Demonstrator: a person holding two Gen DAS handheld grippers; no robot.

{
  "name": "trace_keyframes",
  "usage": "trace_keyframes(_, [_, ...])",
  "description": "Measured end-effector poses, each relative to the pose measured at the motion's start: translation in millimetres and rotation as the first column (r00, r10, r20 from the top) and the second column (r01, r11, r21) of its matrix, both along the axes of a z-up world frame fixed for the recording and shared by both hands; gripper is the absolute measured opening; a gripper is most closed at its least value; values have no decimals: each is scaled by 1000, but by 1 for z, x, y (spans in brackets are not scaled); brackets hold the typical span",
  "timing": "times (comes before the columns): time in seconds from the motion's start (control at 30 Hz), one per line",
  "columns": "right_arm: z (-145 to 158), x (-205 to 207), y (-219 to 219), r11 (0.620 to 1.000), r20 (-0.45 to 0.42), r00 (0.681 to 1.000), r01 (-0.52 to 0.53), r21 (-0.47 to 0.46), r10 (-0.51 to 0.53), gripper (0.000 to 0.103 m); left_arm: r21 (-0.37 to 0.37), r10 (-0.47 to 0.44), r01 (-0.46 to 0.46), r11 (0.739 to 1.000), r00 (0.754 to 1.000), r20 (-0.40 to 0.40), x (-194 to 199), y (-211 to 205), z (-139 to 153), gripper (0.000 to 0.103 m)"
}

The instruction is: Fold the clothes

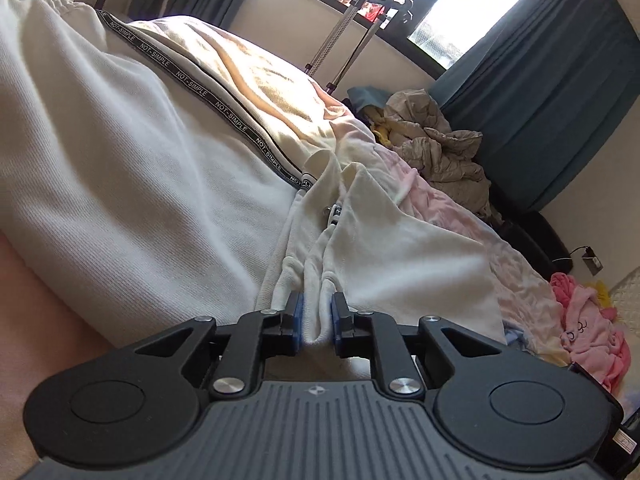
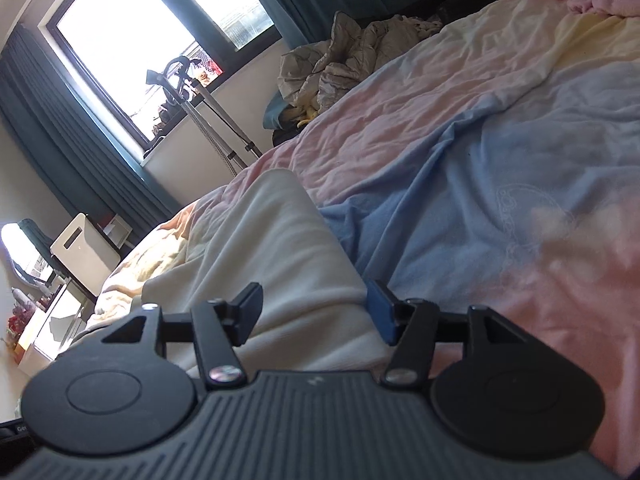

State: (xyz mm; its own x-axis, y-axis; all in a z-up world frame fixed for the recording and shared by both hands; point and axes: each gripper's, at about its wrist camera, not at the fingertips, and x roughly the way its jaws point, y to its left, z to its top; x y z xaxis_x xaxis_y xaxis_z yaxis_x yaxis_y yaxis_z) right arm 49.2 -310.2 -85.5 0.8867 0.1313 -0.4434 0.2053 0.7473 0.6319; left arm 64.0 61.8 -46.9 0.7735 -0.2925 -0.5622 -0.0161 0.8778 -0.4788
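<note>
A white zip-up jacket [image 1: 120, 152] with a black "NOT-SIMPLE" tape stripe [image 1: 224, 108] lies spread on the bed. My left gripper [image 1: 316, 320] is shut on a bunched fold of its white fabric near the zipper [image 1: 334, 214]. In the right wrist view a white part of the garment [image 2: 272, 248] lies on the bedsheet, and my right gripper [image 2: 316, 312] is open with its jaws wide on either side of that cloth, low against it, holding nothing.
The bed has a pink, blue and yellow sheet [image 2: 500, 160]. A crumpled beige garment pile [image 1: 440, 140] lies at the far end, pink clothes [image 1: 592, 332] at the right edge. A metal stand [image 1: 348, 36], window and teal curtains [image 1: 560, 92] are behind.
</note>
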Motion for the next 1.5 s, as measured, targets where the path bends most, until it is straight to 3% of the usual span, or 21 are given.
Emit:
trace_keyframes(0.07, [-4,1,-1,1000,5,1000,-5,30,5,65,69,-4,1,998,999,43,-7,-3,6,28])
trace_keyframes(0.1, [-4,2,0,999,4,1000,-11,31,11,65,104,-4,-4,995,997,74,-11,-4,7,35])
trace_keyframes(0.13, [-5,2,1,999,2,1000,-17,31,17,65,136,-1,-12,991,995,100,-13,-6,7,50])
trace_keyframes(0.17, [-5,3,2,999,0,1000,-24,32,24,65,174,1,-22,985,993,116,-12,-8,6,52])
trace_keyframes(0.33, [-6,7,7,998,-8,998,-56,35,56,67,197,34,-47,979,997,73,1,-4,-6,52])
trace_keyframes(0.5, [-8,12,13,995,-16,996,-88,38,88,70,310,-12,-11,951,997,71,9,-19,-15,52])
trace_keyframes(0.57, [8,6,20,993,80,990,-121,7,120,70,326,-18,-8,945,997,76,10,-22,-17,52])
trace_keyframes(0.7, [20,1,26,989,199,970,-146,-1,143,74,282,-5,-16,959,998,70,11,-16,-18,52])
trace_keyframes(0.87, [-16,21,8,989,18,998,-67,133,65,78,303,-14,-11,953,997,80,10,-19,-19,54])
trace_keyframes(0.97, [-29,32,2,982,-16,998,-56,181,59,78,315,-25,-4,949,996,86,11,-19,-20,54])
trace_keyframes(1.07, [-9,33,10,976,95,991,-110,186,93,78,324,-26,-3,946,996,86,11,-20,-21,54])
trace_keyframes(1.23, [8,29,18,972,193,972,-164,168,131,81,342,-28,-3,940,996,87,11,-22,-21,54])
trace_keyframes(1.43, [-13,38,10,963,70,994,-96,250,81,83,362,-26,-6,932,996,84,12,-24,-20,56])
trace_keyframes(1.5, [-4,34,13,962,117,988,-122,244,96,84,366,-22,-9,931,997,79,12,-24,-20,56])
